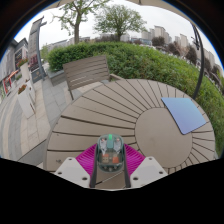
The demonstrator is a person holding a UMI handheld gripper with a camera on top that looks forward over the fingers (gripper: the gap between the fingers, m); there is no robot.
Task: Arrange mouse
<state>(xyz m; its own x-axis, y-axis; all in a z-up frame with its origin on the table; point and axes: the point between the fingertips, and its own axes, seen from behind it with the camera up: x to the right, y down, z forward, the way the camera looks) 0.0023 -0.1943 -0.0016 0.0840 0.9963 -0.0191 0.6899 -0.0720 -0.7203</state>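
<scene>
A translucent computer mouse (110, 152) with a green light on top sits between my gripper's (111, 160) two fingers, its body filling the gap between the pink pads (88, 157). Both pads press on its sides and it is held above the round slatted wooden table (120, 110). A blue-grey mouse mat (186, 113) lies on the table's right side, well beyond and to the right of the fingers.
A wooden bench (86, 72) stands behind the table at the left. A green hedge (140, 60) runs behind it, with trees and buildings beyond. Paved ground (25, 110) lies to the left of the table.
</scene>
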